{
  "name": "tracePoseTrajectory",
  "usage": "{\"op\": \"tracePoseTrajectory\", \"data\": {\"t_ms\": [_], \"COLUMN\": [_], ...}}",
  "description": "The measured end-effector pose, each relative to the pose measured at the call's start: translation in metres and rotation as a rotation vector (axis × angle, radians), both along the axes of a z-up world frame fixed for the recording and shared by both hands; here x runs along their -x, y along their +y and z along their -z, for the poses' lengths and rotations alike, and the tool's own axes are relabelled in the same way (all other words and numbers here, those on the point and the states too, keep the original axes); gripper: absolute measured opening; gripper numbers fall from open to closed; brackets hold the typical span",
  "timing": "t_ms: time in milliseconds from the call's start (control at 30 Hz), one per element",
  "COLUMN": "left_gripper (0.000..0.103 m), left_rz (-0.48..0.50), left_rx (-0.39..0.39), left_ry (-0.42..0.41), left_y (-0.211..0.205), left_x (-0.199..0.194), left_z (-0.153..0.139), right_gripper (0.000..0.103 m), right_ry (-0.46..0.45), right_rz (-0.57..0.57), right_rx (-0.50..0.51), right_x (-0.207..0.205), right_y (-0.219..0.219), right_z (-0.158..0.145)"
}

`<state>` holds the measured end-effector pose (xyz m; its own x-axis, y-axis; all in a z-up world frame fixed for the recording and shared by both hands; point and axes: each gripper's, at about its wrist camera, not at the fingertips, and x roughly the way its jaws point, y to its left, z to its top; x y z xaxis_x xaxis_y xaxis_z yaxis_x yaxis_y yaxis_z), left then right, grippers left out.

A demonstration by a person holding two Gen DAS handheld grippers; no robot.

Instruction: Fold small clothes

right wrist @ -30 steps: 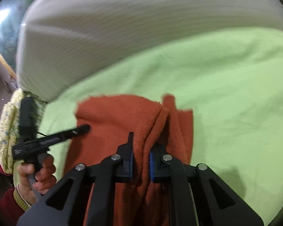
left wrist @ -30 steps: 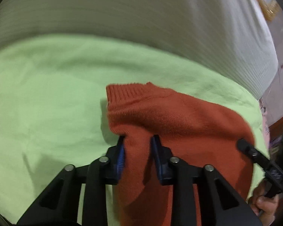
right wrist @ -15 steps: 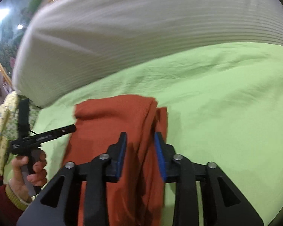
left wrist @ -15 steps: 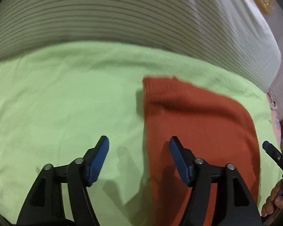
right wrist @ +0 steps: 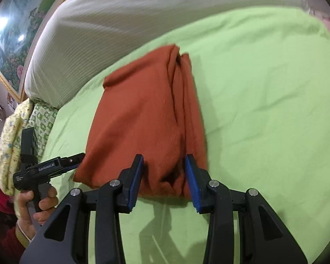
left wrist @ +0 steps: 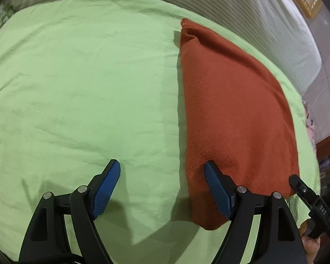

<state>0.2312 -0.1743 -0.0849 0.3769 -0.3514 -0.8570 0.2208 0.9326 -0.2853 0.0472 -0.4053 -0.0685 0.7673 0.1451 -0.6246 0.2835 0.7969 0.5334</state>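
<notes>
A folded rust-orange knit sweater (left wrist: pixel 233 114) lies on the green bedsheet (left wrist: pixel 77 88). Both grippers hover released: the left gripper (left wrist: pixel 161 173) near its left edge, the right gripper (right wrist: pixel 164 167) with fingers straddling its near end.

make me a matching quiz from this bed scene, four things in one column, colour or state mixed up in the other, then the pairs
Things:
1. knit garment
2. bed sheet
3. left gripper
4. striped pillow

Colour or state:
A. light green, spread flat
B. white, along the far edge of the sheet
C. rust orange, folded
D. fingers wide apart, holding nothing

Pairs: 1-C, 2-A, 3-D, 4-B
</notes>
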Motion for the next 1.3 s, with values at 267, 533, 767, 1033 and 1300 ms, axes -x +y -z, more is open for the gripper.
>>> {"op": "tracePoseTrajectory", "data": {"t_ms": [267,533,767,1033,1300], "left_gripper": [0.075,0.077,0.079,0.079,0.083], "left_rz": [0.048,0.118,0.159,0.188,0.089], "left_rx": [-0.012,-0.029,-0.195,-0.137,-0.034], "left_ry": [0.021,0.021,-0.084,-0.053,-0.004], "left_y": [0.006,-0.008,-0.030,-0.015,-0.020], "left_x": [0.001,0.013,0.027,0.021,-0.043], "left_z": [-0.003,-0.007,0.001,-0.007,-0.023], "right_gripper": [0.008,0.012,0.016,0.001,0.067], "right_ry": [-0.014,0.042,0.040,0.206,0.019], "right_rz": [0.030,0.065,0.016,0.082,0.007], "right_rx": [-0.013,0.098,0.228,0.326,0.243], "right_x": [0.013,0.018,0.003,-0.003,-0.042], "right_y": [-0.013,-0.006,0.020,-0.004,-0.017], "right_z": [-0.011,-0.011,-0.025,-0.008,-0.046]}}
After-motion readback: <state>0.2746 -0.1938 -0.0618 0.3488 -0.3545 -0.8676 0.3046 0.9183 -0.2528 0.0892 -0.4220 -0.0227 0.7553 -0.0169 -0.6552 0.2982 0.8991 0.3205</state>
